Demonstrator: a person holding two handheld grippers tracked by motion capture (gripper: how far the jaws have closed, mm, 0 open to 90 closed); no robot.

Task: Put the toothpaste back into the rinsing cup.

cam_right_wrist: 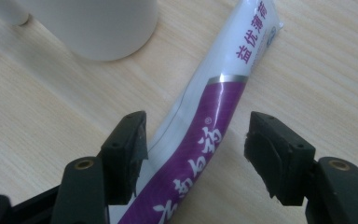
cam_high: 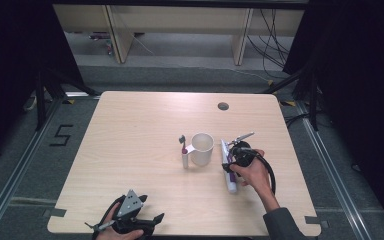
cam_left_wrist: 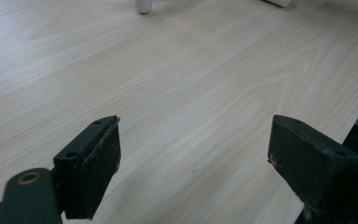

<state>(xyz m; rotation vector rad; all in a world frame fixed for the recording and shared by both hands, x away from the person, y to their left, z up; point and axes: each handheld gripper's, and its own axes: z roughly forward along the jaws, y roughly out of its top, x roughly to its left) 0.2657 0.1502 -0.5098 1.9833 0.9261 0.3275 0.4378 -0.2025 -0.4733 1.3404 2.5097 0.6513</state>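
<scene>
Item: toothpaste tube (cam_right_wrist: 205, 140), white and purple with printed characters, lying flat on the wooden table (cam_high: 130, 150) just to the right of the white mug (cam_high: 202, 148), its length running roughly front to back; in the high view the tube (cam_high: 228, 175) is partly covered by the hand above it

Item: right gripper (cam_high: 232, 159), held over the tube beside the mug. Seen along its own camera, the right gripper (cam_right_wrist: 196, 158) has its jaws standing apart, one on each side of the tube; the left one is at or very near the tube's edge, the right one is clear of it with bare wood between. The pads do not press on the tube

Item: left gripper (cam_high: 125, 222), at the near edge of the table, well apart from the mug and to its front left. In its own camera the left gripper (cam_left_wrist: 193, 158) has its jaws spread wide, with bare wood between them

Item: small upright toothbrush holder (cam_high: 184, 152) with a dark-headed brush, standing just to the left of the mug, against its handle

Item: round cable hole (cam_high: 223, 106), beyond the mug near the far edge
</scene>
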